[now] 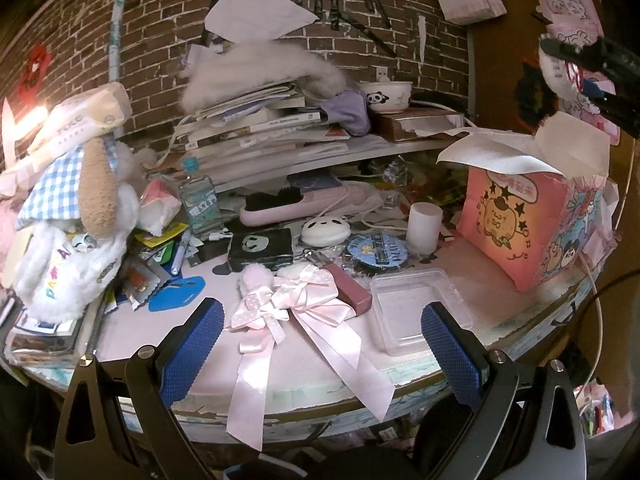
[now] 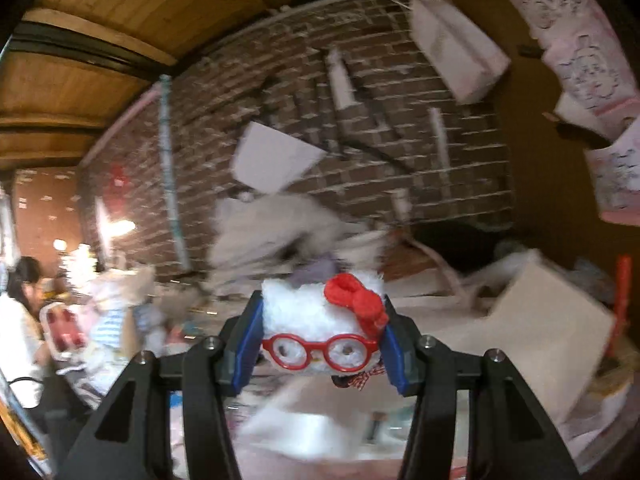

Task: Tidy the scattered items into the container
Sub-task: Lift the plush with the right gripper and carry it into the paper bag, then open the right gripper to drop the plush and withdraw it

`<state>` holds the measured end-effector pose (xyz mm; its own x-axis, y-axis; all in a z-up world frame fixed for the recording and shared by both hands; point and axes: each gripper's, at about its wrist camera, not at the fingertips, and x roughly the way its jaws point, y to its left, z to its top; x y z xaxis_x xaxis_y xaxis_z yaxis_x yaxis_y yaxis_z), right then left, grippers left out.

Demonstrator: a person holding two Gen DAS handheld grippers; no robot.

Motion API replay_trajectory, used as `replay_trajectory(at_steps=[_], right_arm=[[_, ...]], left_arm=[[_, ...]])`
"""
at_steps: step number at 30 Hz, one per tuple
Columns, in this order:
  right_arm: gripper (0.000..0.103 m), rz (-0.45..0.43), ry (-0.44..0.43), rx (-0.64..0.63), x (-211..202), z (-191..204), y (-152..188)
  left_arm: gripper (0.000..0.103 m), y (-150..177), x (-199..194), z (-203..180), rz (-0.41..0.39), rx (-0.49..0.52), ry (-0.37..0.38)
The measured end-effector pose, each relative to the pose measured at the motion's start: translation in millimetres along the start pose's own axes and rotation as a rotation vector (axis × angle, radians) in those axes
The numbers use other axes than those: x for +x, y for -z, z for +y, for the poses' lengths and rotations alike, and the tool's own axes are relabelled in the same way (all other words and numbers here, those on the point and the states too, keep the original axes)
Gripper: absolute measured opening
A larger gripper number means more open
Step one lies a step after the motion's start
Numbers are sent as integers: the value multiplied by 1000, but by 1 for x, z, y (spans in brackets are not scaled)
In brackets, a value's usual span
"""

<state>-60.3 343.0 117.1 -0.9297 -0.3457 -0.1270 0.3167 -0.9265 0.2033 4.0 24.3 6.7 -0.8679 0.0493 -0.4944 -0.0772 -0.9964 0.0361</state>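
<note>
Two blue-padded grippers are in view, one per wrist camera. Left gripper (image 1: 322, 344): jaws spread wide, nothing between them, held low at the near edge of the pink desk surface (image 1: 304, 364). Directly ahead, between the pads, lies a pale pink satin ribbon bow (image 1: 296, 312) with long tails that hang over the desk edge. A pink fluffy pompom (image 1: 256, 278) touches the bow on its far left side; a dark red rectangular block (image 1: 348, 288) lies just beside the bow on the right. Next to the block sits a clear shallow plastic tray (image 1: 416, 304), empty.

Right gripper (image 2: 322, 346): closed on a white plush cat head with red bow and red round glasses (image 2: 324, 332) — the pads press its two sides. In the left wrist view the same gripper shows at the upper right, raised above the pink cartoon-printed cardboard box (image 1: 532, 224), whose top flaps stand open.

Farther back on the desk: a black panda-print box (image 1: 260, 250), a white panda-face round case (image 1: 324, 232), a white plastic cylinder (image 1: 424, 226), and a large white plush toy with tan ear (image 1: 80, 240) at the left. Behind these, a stack of books and papers (image 1: 256, 128) rests on a shelf against the brick wall (image 1: 160, 20).

The right wrist view is motion-blurred; background detail there cannot be resolved.
</note>
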Motion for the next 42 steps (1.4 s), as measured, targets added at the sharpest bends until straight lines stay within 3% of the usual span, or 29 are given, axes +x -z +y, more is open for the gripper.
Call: replay_trajectory(at_steps=[6,15,22,30,36,40,42], right_arm=[[49,156,119,-17,27,-37,-8],[50,583,86,-47,99,-54,14],[51,777,102,-77,135,-52,39],[59,799,114,-69,137,-50,42],[83,762,120,-56,128,-50,35],[83,714,103,-48,118,-45,25],[84,669,46,-27,107,-40,18]], left_arm=[[99,-1,1,-4,4,6,1],[99,-1,2,-7,9,13,5],[99,-1,3,-7,10,14,5],[99,0,3,-6,11,14,7],[99,1,3,-7,12,15,5],[99,1,3,-7,11,13,5],[99,1,4,-7,12,11,5]])
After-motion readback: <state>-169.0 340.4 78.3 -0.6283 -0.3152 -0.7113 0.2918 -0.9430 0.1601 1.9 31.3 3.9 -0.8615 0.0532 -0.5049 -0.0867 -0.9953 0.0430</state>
